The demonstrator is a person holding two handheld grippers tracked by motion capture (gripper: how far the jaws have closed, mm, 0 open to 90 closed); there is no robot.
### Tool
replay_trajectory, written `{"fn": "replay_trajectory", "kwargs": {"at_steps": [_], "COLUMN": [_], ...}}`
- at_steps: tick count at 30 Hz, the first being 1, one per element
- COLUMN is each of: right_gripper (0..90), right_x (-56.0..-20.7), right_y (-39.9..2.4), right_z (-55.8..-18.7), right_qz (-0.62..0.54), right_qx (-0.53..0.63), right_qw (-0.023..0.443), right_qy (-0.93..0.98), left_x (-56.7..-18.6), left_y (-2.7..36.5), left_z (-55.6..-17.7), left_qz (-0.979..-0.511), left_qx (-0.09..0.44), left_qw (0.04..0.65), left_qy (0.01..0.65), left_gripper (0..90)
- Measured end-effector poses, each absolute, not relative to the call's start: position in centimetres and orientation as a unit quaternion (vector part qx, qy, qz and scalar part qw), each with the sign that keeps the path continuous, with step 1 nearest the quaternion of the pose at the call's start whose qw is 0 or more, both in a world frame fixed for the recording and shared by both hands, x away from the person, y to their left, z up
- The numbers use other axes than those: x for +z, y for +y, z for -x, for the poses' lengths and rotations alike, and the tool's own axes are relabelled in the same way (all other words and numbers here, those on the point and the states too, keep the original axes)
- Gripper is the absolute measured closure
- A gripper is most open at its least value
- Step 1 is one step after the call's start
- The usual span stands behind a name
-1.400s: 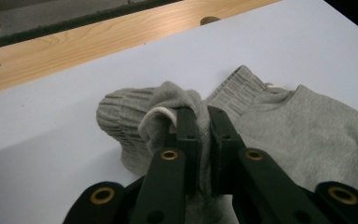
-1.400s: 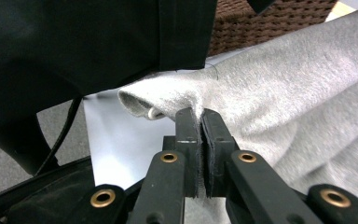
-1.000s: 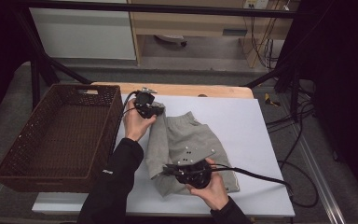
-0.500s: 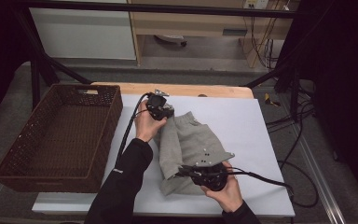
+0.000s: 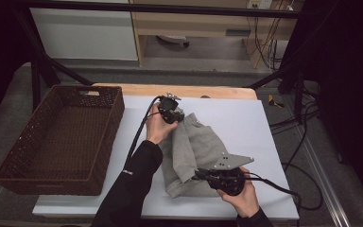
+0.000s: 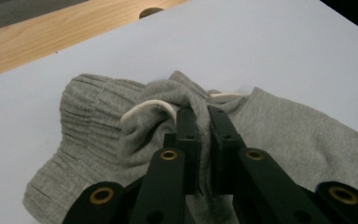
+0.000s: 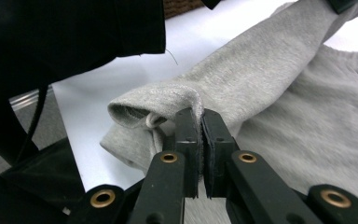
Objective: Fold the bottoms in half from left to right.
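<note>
Clamped at its waistband by the left gripper point(image 5: 176, 115) and its hem by the right gripper point(image 5: 207, 176), the grey knitted garment point(image 5: 203, 151) has been carried rightward to frame centre, its left edge being folded over, away from the brown wicker basket point(image 5: 61, 137).

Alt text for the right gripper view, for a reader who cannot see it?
The right gripper is shut on the hem of grey sweatpants, which stretch across a white table. A person's black sleeve fills the upper left.
</note>
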State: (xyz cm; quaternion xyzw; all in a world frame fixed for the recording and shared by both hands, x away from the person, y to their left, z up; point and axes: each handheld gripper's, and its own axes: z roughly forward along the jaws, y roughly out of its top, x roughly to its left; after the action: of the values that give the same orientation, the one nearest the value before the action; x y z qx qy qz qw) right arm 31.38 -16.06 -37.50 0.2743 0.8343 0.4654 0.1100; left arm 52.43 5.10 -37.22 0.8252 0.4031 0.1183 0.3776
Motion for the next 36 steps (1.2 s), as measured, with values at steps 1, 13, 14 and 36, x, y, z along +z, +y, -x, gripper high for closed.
{"fn": "replay_trajectory", "kwargs": {"at_steps": [1, 13, 14, 36], "right_gripper": [87.1, 87.0, 87.0, 35.2], "right_x": [-37.6, -38.3, -38.5, -40.7], "right_y": [-16.2, -18.3, -18.4, -20.5], "right_z": [-31.3, -30.7, -30.7, -30.5], "right_qz": [-0.275, -0.293, -0.297, -0.329], "right_qx": [0.466, 0.456, 0.454, 0.452], "right_qw": [0.108, 0.108, 0.107, 0.128], "right_qy": [0.834, 0.833, 0.834, 0.819], "left_x": [-37.4, -38.5, -38.5, -38.2], "left_y": [4.9, 3.0, 2.9, 6.3], "left_z": [-52.5, -52.2, -52.2, -50.5], "left_qz": [-0.827, -0.834, -0.834, -0.827], "left_qx": [0.113, 0.096, 0.095, 0.105], "left_qw": [0.373, 0.362, 0.362, 0.379], "left_qy": [0.404, 0.405, 0.405, 0.402], "left_gripper": [84.2, 83.9, 83.8, 28.0]}}
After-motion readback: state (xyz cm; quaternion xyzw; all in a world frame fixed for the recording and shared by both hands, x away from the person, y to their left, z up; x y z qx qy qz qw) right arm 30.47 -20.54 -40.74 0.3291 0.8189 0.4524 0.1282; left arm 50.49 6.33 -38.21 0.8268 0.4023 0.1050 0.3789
